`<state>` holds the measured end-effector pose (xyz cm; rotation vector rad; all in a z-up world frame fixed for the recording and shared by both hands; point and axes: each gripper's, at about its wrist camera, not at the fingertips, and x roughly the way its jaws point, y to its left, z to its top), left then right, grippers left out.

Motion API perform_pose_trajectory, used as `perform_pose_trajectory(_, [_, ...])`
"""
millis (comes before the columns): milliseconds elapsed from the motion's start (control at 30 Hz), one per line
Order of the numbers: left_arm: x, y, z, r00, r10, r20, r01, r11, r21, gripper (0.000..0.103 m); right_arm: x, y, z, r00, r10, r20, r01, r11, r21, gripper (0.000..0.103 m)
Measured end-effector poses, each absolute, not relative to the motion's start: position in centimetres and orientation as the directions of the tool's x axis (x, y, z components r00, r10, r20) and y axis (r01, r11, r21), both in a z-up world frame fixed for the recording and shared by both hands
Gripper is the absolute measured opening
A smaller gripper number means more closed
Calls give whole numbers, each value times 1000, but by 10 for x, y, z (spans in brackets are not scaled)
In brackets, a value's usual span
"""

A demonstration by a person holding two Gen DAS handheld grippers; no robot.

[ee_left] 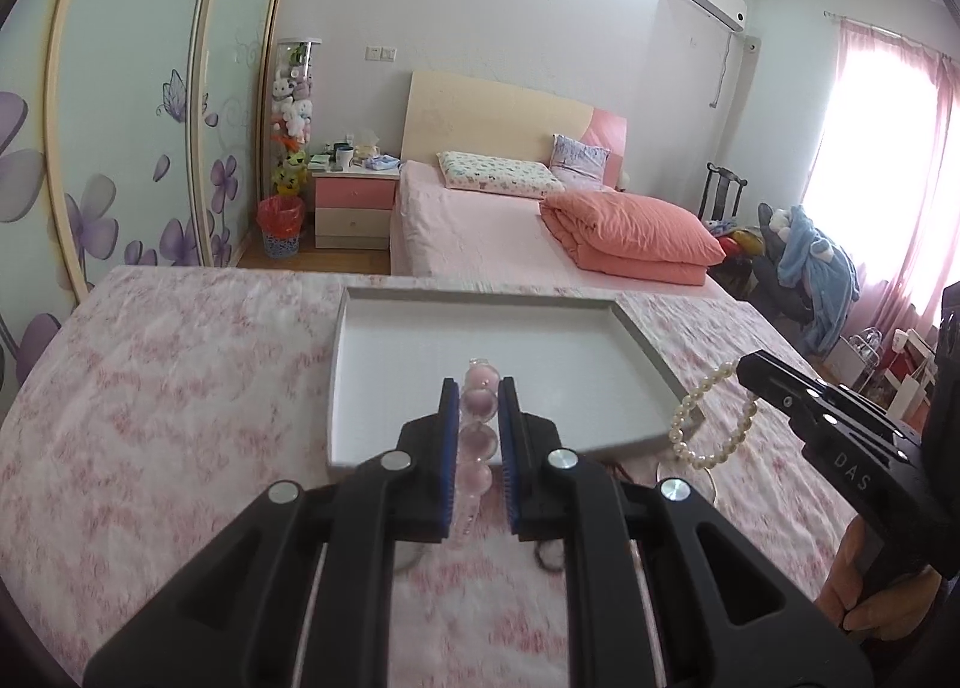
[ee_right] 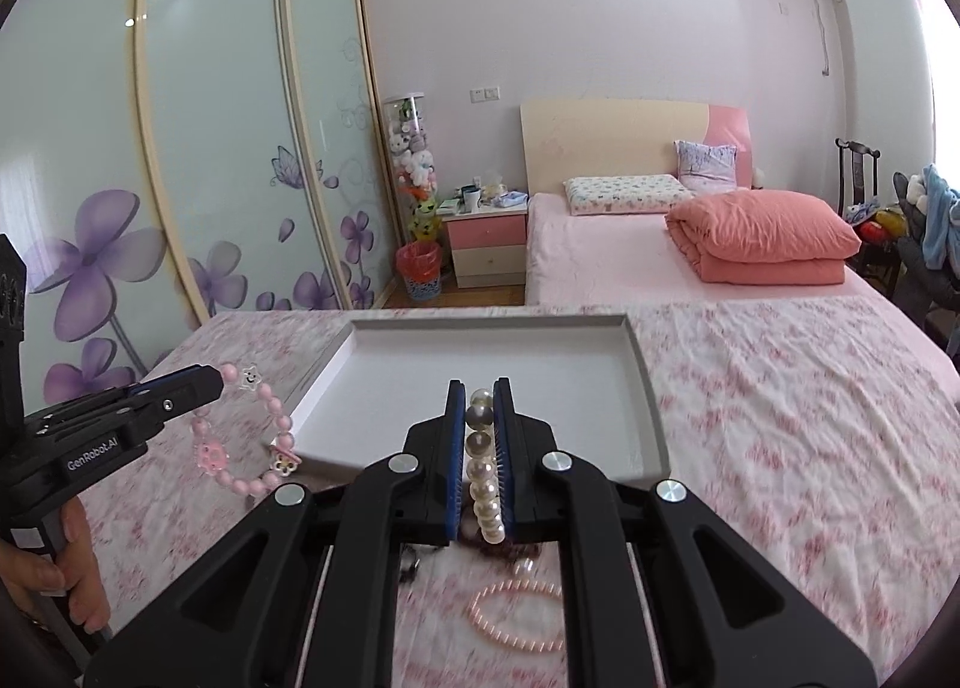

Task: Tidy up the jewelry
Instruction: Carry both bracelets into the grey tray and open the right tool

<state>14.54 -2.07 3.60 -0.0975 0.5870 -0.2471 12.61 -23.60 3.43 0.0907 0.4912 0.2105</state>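
Your left gripper [ee_left: 478,397] is pinching one pink beaded bracelet [ee_right: 243,430] with a star charm and flower charms; in the right wrist view it hangs as a loop just left of the tray's near left corner, and in the left wrist view its beads run between the blue pads [ee_left: 449,418]. Next comes one shallow white rectangular tray [ee_right: 642,388] with a grey rim, lying flat on the cloth. Your right gripper [ee_right: 480,397] is clamped on one white pearl bracelet [ee_left: 711,418], whose loop hangs at the tray's near right corner in the left wrist view. That makes two bracelets held, one per gripper. A third, a coiled pink bead bracelet [ee_right: 519,616], lies on the cloth below your right gripper, nearer you than the tray.

The surface is a pink-and-white blotched floral cloth [ee_right: 780,418]. Beyond it stand a pink bed [ee_right: 600,244] with two pillows and one folded salmon quilt [ee_right: 762,238], one pink-and-cream nightstand [ee_right: 487,247], a red-lined bin [ee_right: 420,268], and sliding wardrobe doors [ee_right: 240,148] printed with purple flowers.
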Motion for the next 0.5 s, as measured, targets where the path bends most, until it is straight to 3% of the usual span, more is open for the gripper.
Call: perform_pose_trajectory(500, [249,-31,9,779,-189,-598,143,982,-124,14,232,-236,5,813,230,-535,-158,971,177,11])
